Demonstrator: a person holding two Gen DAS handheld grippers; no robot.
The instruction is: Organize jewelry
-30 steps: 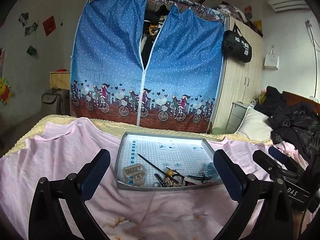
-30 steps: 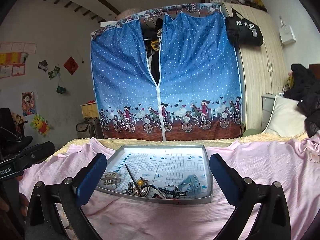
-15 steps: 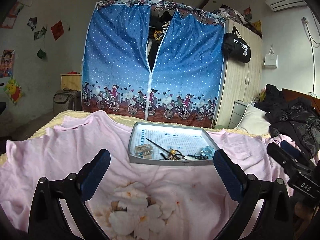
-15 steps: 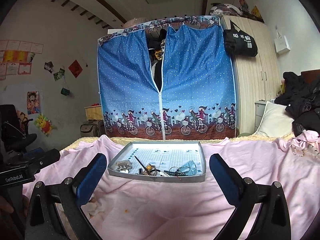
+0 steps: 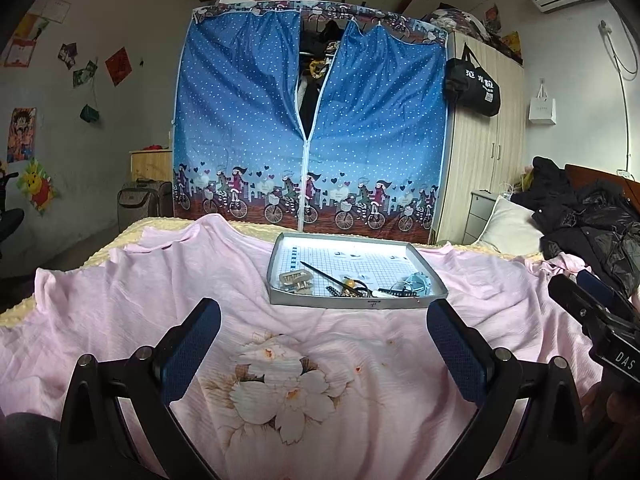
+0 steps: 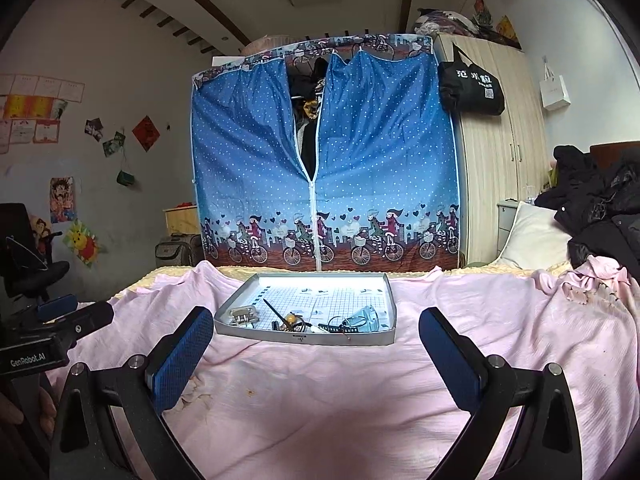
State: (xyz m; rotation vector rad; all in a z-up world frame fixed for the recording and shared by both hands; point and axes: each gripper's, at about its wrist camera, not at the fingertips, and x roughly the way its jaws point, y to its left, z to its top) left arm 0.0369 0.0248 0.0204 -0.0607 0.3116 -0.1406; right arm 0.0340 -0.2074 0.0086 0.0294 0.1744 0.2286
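**Currently idle: both grippers clear of the tray**

Both my left gripper [image 5: 323, 344] and right gripper [image 6: 316, 350] hang with jaws spread wide, grasping nothing, above the pink bedsheet [image 6: 320, 400]. Ahead lies the grey tray [image 5: 276, 276]; the jewelry [image 5: 352, 286] sits clustered along its near edge, a silver clasp piece [image 5: 295, 279] leftmost.

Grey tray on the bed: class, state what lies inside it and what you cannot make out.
Inside the grey tray: a gridded floor, a thin dark stick, and tangled jewelry along its near edge. Individual pieces are too small and overlapped to tell apart.
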